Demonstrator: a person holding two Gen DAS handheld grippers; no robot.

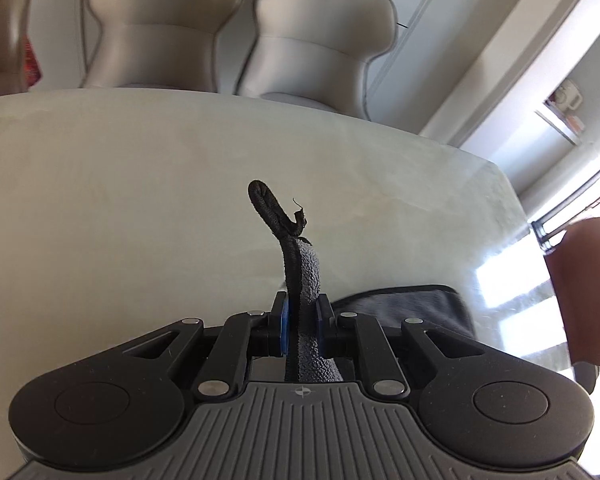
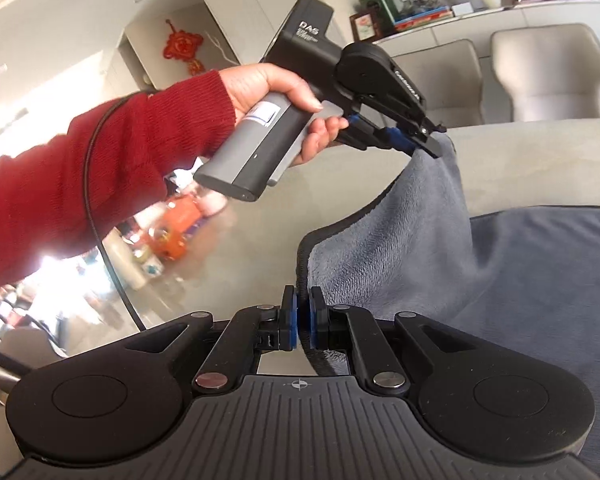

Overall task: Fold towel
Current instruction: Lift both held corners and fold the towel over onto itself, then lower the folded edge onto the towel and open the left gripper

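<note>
Clearly the towel [image 2: 420, 252] — grey, plush, bound with a dark hem — is half up off the surface [image 1: 140, 200]: one side is raised between the two tongs, while the rest lies flat and darker on the surface beyond that raised side. The lifted hem runs as the cloth's free long edge from the right tongs [image 2: 302, 312] up and away to the left tongs [image 2: 434, 142], sagging in a curve between them. Both tongs are clamped narrow on a corner of the towel; in the left wrist view that corner stands up out of the left tongs [image 1: 302, 320], its hem curling over at the tip. The left one rides higher and farther along the hem, held by a hand [image 2: 284, 108] in a red sleeve [image 2: 100, 184].

By my judgement, the coming move turns on the flat part lying beyond the raised edge — the fold would carry that edge across it. Whether this is one fold or a later one I cannot tell. Past the towel the surface is bare up to its far rim, where pale chairs [image 1: 316, 40] stand, so there is room.
</note>
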